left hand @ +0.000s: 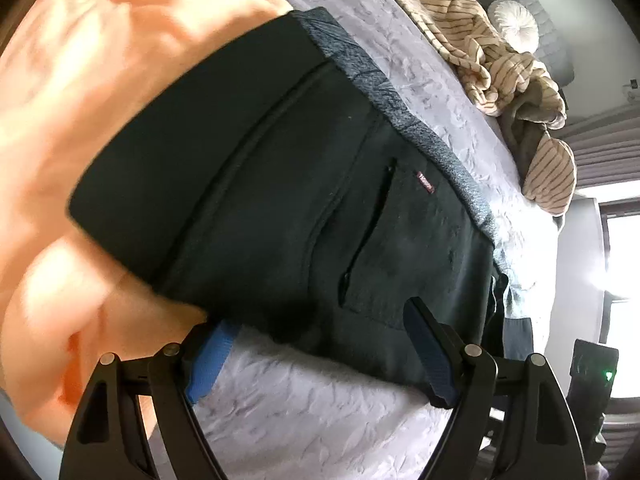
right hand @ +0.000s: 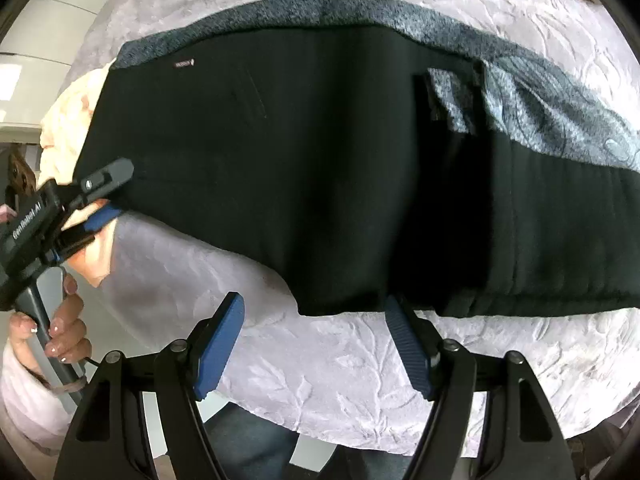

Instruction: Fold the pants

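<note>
Two grippers hover with jaws spread at the bed's point(right hand: 320, 376) near edge, nothing between the pads. The left gripper point(left hand: 316, 356) and right gripper point(right hand: 316, 344) flank the near hem of the black pants point(right hand: 300, 168), lying flat across the bedspread. Advice: pinch both layers squarely, lift evenly. Beyond lies striped clothing point(left hand: 516, 64).

The pants point(right hand: 300, 168) are black with a heathered grey lining. The bedspread point(right hand: 340, 360) is pale lilac with an embossed leaf pattern. An orange cloth point(left hand: 100, 92) and a beige striped garment point(left hand: 460, 20) lie nearby.
</note>
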Demonstrator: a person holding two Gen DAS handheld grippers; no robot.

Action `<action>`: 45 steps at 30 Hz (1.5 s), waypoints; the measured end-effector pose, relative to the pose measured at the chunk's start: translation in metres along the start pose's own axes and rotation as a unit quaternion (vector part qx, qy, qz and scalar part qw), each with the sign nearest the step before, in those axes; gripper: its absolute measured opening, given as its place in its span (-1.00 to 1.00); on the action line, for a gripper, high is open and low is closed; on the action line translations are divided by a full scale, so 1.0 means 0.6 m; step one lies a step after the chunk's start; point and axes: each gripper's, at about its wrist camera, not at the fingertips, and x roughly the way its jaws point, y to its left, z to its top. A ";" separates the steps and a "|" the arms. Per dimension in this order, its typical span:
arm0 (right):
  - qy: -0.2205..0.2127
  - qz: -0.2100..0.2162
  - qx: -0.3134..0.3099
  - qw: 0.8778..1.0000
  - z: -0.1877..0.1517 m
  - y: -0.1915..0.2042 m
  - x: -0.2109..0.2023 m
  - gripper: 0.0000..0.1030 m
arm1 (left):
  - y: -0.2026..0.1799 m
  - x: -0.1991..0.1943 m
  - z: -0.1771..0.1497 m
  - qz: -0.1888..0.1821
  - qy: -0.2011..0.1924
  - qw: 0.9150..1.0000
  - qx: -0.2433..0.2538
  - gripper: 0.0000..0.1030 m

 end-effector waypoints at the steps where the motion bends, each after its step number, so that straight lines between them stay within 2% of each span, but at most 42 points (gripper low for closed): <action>1: 0.002 0.000 0.002 1.000 -0.002 0.000 0.003 0.48 | -0.001 0.006 0.001 0.001 0.001 1.000 0.000 0.63; 5: 0.006 0.001 0.007 1.000 -0.008 0.004 0.011 0.48 | 0.008 0.020 0.006 0.003 0.005 1.000 -0.010 0.63; 9: 0.005 0.001 0.007 1.000 -0.011 0.011 0.013 0.48 | 0.001 0.007 0.009 0.002 -0.011 1.000 -0.011 0.62; 12: 0.001 0.003 0.008 1.000 -0.009 0.010 0.008 0.48 | -0.034 -0.029 0.005 -0.021 -0.049 0.998 0.025 0.62; 14: -0.003 0.005 0.009 1.000 -0.003 0.000 -0.002 0.48 | -0.057 -0.042 0.004 -0.024 -0.067 0.996 0.054 0.62; 16: -0.015 0.008 0.007 1.000 0.004 0.002 -0.011 0.48 | -0.069 -0.037 0.009 -0.013 -0.072 0.995 0.069 0.62; 19: -0.029 0.012 0.001 0.999 0.023 0.004 -0.027 0.48 | -0.057 -0.004 0.022 0.018 -0.055 0.997 0.049 0.61; 20: -0.034 0.013 -0.005 0.999 0.037 0.006 -0.035 0.48 | -0.048 0.007 0.026 0.033 -0.049 0.998 0.037 0.49; 21: -0.038 0.012 -0.010 0.999 0.046 0.008 -0.041 0.48 | -0.045 0.013 0.027 0.047 -0.046 0.997 0.033 0.21; 22: -0.044 0.011 -0.016 0.999 0.058 0.012 -0.049 0.48 | -0.042 0.018 0.029 0.065 -0.043 0.996 0.033 0.09; 24: -0.053 0.015 -0.031 0.998 0.084 0.024 -0.068 0.48 | -0.043 0.019 0.028 0.077 -0.049 0.995 0.043 -0.09; 25: -0.057 0.017 -0.037 0.998 0.097 0.030 -0.075 0.48 | -0.049 0.015 0.025 0.085 -0.056 0.993 0.056 -0.11; 27: -0.063 0.024 -0.054 0.996 0.132 0.049 -0.091 0.49 | -0.074 0.010 0.015 0.117 -0.073 0.985 0.106 -0.16; 29: -0.064 0.032 -0.070 0.995 0.165 0.073 -0.101 0.53 | -0.108 0.011 -0.005 0.165 -0.097 0.967 0.169 -0.17; 34: -0.043 0.061 -0.109 0.991 0.222 0.145 -0.109 0.53 | -0.146 0.017 -0.034 0.236 -0.129 0.928 0.257 -0.17; 37: -0.020 0.072 -0.142 0.987 0.254 0.203 -0.106 0.55 | -0.155 0.020 -0.042 0.259 -0.139 0.911 0.288 -0.17; 42: 0.034 0.077 -0.195 0.977 0.302 0.314 -0.081 0.58 | -0.162 0.023 -0.053 0.282 -0.149 0.894 0.316 -0.17; 45: 0.081 0.051 -0.232 0.968 0.309 0.382 -0.041 0.59 | -0.164 0.026 -0.055 0.285 -0.150 0.892 0.317 -0.17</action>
